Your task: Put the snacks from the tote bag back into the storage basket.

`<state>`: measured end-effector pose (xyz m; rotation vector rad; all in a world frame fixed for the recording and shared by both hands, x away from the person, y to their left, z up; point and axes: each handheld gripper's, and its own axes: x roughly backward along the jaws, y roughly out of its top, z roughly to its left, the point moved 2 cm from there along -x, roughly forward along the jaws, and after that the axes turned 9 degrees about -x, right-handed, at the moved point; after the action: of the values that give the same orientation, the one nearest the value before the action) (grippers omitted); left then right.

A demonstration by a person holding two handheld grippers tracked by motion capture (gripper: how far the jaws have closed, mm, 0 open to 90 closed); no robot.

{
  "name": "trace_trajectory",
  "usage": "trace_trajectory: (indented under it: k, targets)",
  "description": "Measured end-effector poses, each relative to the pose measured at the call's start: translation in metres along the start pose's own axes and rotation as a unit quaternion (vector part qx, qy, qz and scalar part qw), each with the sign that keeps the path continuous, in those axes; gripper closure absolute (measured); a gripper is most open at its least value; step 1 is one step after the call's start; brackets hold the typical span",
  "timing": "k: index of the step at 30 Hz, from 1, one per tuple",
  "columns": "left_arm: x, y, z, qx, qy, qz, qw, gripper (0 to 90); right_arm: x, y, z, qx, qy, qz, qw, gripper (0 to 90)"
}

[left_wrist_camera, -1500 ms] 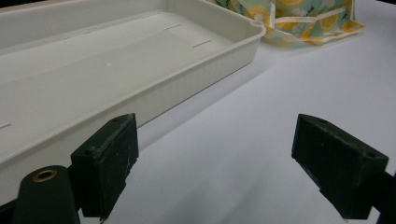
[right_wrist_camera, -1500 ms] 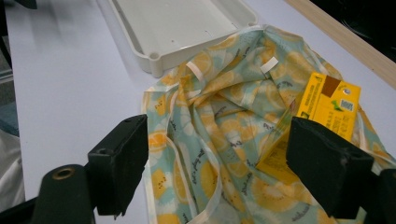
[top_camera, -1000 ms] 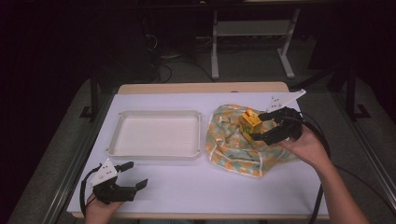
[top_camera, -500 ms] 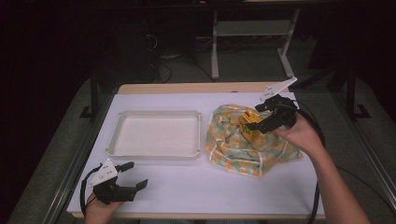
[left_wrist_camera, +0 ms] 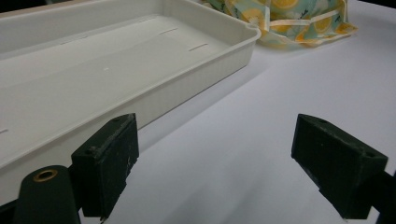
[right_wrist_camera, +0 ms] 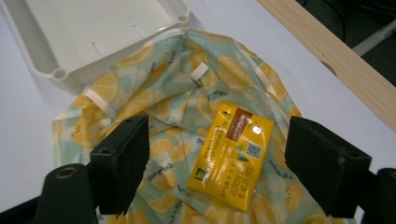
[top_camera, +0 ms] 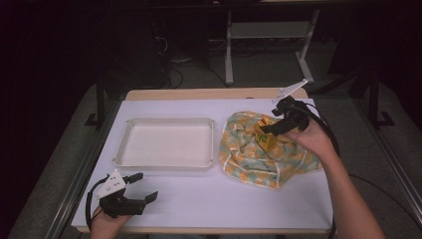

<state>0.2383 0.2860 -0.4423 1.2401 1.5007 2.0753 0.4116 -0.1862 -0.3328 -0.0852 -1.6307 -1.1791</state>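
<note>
Two grippers are at work over a white surface [top_camera: 239, 199]. The right gripper [top_camera: 268, 130] hovers above a yellow packet [right_wrist_camera: 232, 154] that lies flat on a lemon-print cloth [right_wrist_camera: 177, 93]; its fingers [right_wrist_camera: 122, 161] stand wide apart, one to each side of the packet and clear of it. In the high view the gripper covers part of the packet, so little more than a yellow corner [top_camera: 268, 142] can be seen there. The packet carries a brown band, a small square code and rows of dark print, but the lettering is too small to read and no brand can be made out. The cloth lies bunched just beside the corner of a white tray [top_camera: 169, 142], and its far folds are cut off in the right gripper view. The left gripper [top_camera: 142, 186] rests low near the front edge of the surface, well apart from the packet, fingers [left_wrist_camera: 109, 163] spread and gripping nothing, with the tray wall [left_wrist_camera: 196, 65] close ahead.
</note>
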Motion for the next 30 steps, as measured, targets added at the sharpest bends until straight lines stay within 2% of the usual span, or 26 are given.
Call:
trace_trajectory:
  k: [9,14,18,23,30]
  targets:
    - [0.001,0.000,0.001,0.002,0.003,-0.004,1.0000,14.7,-0.016,0.001,-0.007,-0.023,-0.013,0.020,0.9995,21.4]
    - [0.001,0.001,0.000,-0.002,0.004,-0.003,1.0000,14.7,-0.022,0.001,-0.008,-0.027,-0.019,0.026,0.9991,21.5]
    - [0.001,0.001,0.000,0.002,0.005,-0.005,1.0000,14.7,-0.027,-0.002,-0.009,-0.026,-0.032,0.029,0.9987,22.1]
    - [0.001,0.000,0.000,0.000,0.004,-0.004,1.0000,14.7,-0.033,-0.007,-0.013,-0.038,-0.033,0.033,0.9982,22.1]
    - [0.001,0.000,0.000,0.001,0.004,-0.004,1.0000,14.7,-0.042,-0.010,-0.012,-0.042,-0.037,0.059,0.9967,23.7]
